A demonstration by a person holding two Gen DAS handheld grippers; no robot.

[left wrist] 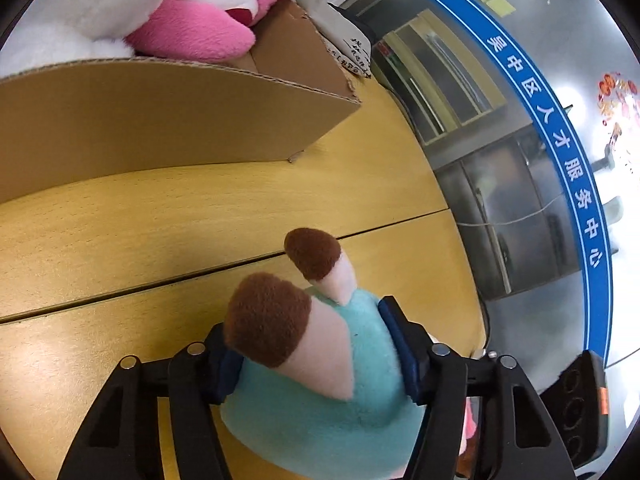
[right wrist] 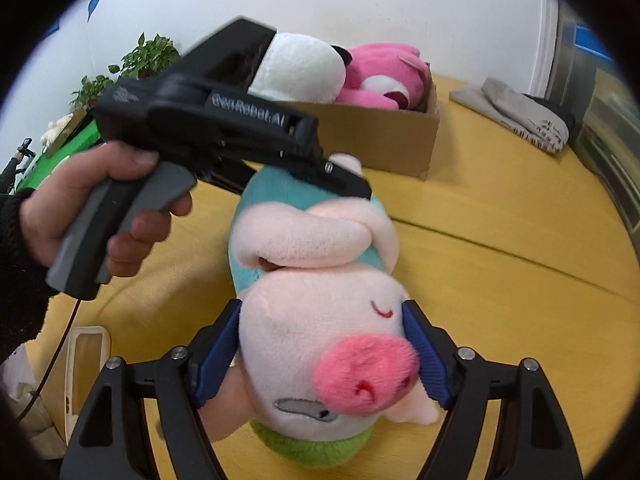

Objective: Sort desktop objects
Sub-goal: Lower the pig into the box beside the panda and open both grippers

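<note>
Your left hand-held gripper [left wrist: 316, 354] is pinching the teal-clad body of a soft plush pig toy with a pink head, teal shirt and brown-tipped feet [left wrist: 320, 380]; its blue pads [left wrist: 400, 344] press into the fabric on both sides, and the two feet stick up and forward between them. In the right wrist view that same left hand-held gripper [right wrist: 320, 172] comes in from the upper left, your hand [right wrist: 100, 208] wrapped round its grey handle.

Your right hand-held gripper [right wrist: 320, 356] is pinching the pig's [right wrist: 320, 320] pink head, one blue pad [right wrist: 216, 360] on each cheek, snout pointing towards the camera. The toy hangs between the two grippers above the yellow wooden tabletop [left wrist: 160, 208].

Beyond it on the tabletop [right wrist: 500, 220] stands an open brown cardboard box [left wrist: 180, 120] holding a pink plush bear [left wrist: 208, 16] and a white plush toy [left wrist: 60, 20]. A folded grey cloth [right wrist: 520, 112] lies to the right of the box [right wrist: 384, 136].
</note>
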